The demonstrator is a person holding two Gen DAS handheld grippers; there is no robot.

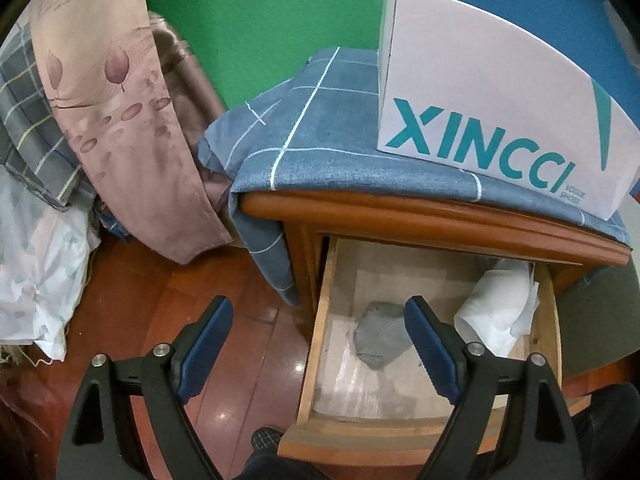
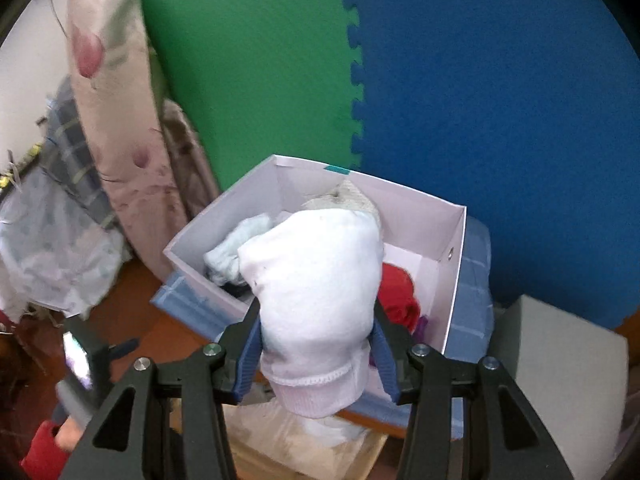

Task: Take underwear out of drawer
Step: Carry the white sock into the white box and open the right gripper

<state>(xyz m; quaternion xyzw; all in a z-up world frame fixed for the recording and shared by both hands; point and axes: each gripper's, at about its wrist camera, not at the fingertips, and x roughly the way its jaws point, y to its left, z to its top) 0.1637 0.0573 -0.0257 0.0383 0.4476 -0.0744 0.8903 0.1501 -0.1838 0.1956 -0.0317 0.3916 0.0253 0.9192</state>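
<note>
The right gripper (image 2: 316, 344) is squeezed tight on a white pair of underwear (image 2: 316, 292) above the white shoe box (image 2: 456, 248), so it should let go only once over the middle, while the left gripper (image 1: 320, 344), fingers wide apart and empty, hangs over the drawer (image 1: 316, 344) near the gray pair (image 1: 380, 334).

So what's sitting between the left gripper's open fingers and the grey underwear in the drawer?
Nothing. In the left wrist view the left gripper hangs open above the drawer; only bare drawer liner surrounds the grey underwear, the white garment lying aside.
</note>
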